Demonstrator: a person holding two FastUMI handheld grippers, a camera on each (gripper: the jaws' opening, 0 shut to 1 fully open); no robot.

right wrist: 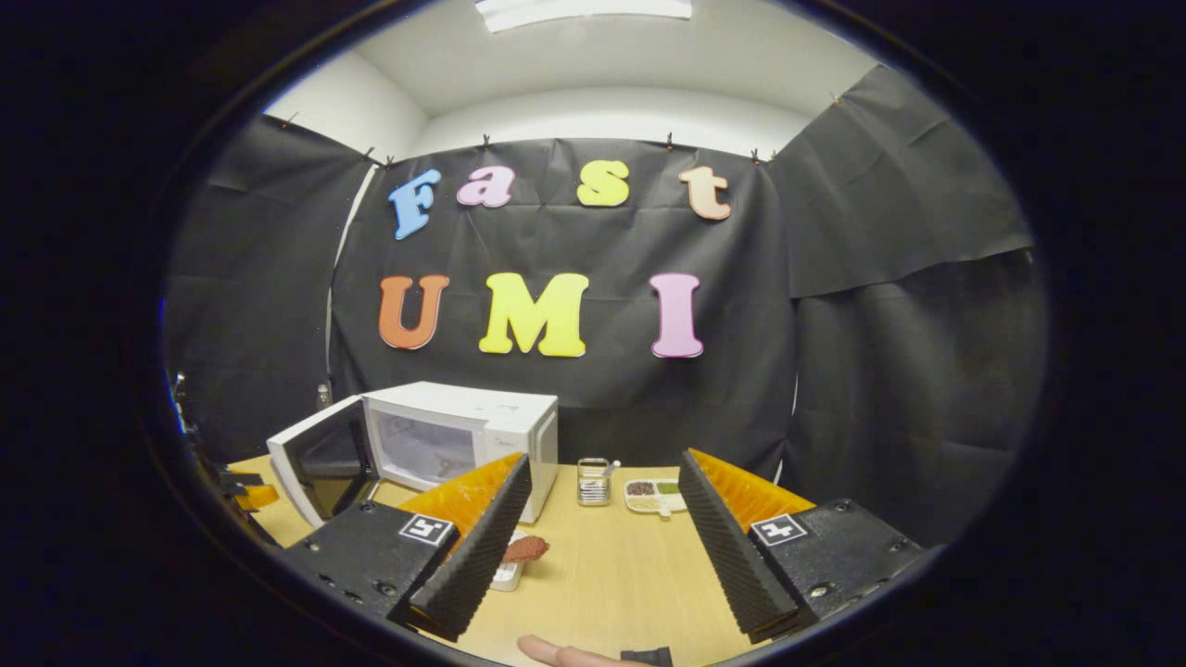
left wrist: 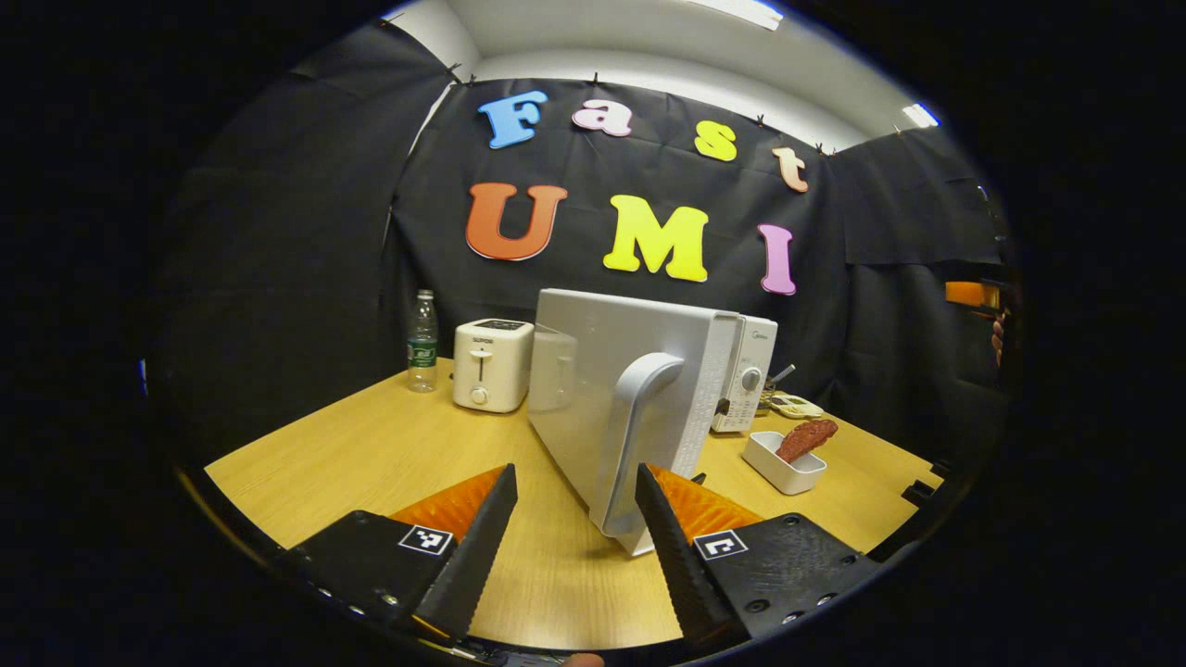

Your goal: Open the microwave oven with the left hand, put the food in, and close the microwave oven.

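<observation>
Wooden desk (left wrist: 371,445) carries the microwave oven (right wrist: 463,435), door (left wrist: 611,398) swung open; rigid food tray (left wrist: 783,463) at 3 o'clock looks light, grip its rim; both jaws spread, empty

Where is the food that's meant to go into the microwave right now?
The reddish food lies in a small white dish on the wooden table, just right of the microwave, whose door is open.

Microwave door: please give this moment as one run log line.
microwave door: open | food: in tray on table | left gripper: open | right gripper: open
</observation>
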